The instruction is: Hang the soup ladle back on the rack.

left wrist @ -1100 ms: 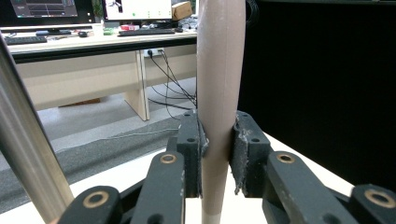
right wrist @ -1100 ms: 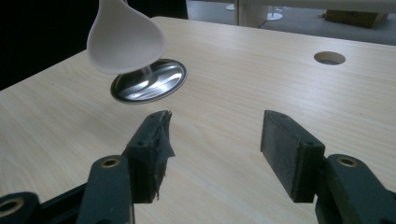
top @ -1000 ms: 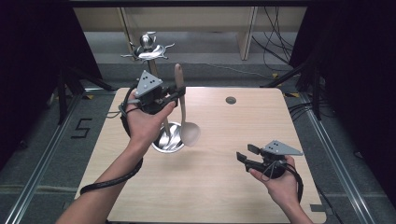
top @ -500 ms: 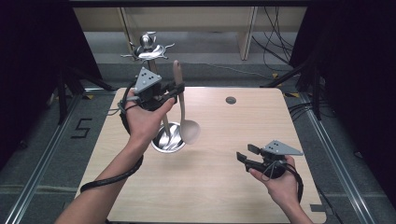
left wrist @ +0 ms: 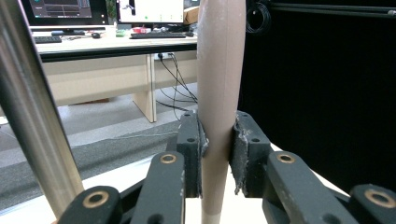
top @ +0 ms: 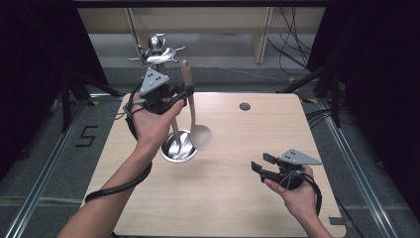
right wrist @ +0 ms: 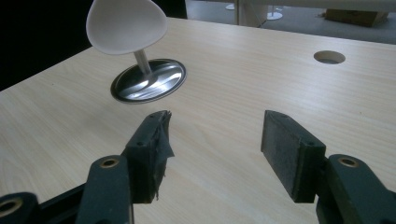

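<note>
Between the closed jaws of the left gripper (top: 184, 93) the ladle (top: 193, 120) hangs upright, bowl below, above the steel stand base (top: 178, 146) on the counter (top: 237, 198); right gripper (top: 261, 162), well apart, gapes empty.

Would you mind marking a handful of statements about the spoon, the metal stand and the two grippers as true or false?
1. The left gripper is shut on the spoon's handle. True.
2. The spoon lies flat on the table. False: it is held upright in the air, bowl down.
3. The right gripper holds a fork. False: its jaws are open with nothing between them.
4. The metal stand's round base rests on the table below the spoon's bowl. True.
5. The table has a round hole near its far edge. True.
</note>
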`<action>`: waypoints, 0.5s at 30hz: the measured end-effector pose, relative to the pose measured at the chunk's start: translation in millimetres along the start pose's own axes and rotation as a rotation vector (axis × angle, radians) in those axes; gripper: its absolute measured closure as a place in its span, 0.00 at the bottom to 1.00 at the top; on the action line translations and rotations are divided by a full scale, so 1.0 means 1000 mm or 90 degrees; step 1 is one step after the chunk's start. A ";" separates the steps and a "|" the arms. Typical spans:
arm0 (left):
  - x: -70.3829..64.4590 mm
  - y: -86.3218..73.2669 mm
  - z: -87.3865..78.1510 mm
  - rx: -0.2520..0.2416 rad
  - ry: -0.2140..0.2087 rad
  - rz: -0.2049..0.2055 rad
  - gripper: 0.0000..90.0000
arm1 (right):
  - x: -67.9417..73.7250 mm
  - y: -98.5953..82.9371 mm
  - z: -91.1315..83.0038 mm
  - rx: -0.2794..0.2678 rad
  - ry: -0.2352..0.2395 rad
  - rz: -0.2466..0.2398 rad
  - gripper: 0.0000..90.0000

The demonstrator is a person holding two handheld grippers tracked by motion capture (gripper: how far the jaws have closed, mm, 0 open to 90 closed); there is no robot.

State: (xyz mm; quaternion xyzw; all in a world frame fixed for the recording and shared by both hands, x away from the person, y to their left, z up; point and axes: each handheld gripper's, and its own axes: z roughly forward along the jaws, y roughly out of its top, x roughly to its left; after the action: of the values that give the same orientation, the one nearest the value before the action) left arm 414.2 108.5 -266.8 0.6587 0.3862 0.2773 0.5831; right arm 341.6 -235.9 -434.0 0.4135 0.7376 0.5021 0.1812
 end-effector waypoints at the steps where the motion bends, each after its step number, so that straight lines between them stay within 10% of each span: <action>1: 0.000 0.000 0.000 0.000 0.001 0.000 0.83 | 0.000 0.000 0.000 0.000 0.000 0.000 0.47; 15: 0.003 0.006 -0.001 -0.002 0.007 -0.006 0.83 | 0.000 0.000 0.000 0.007 -0.001 -0.005 0.47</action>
State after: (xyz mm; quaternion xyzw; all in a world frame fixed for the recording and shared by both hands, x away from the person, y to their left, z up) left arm 416.7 111.6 -261.4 0.6544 0.3921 0.2792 0.5831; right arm 341.6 -235.4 -434.3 0.4119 0.7416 0.4974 0.1814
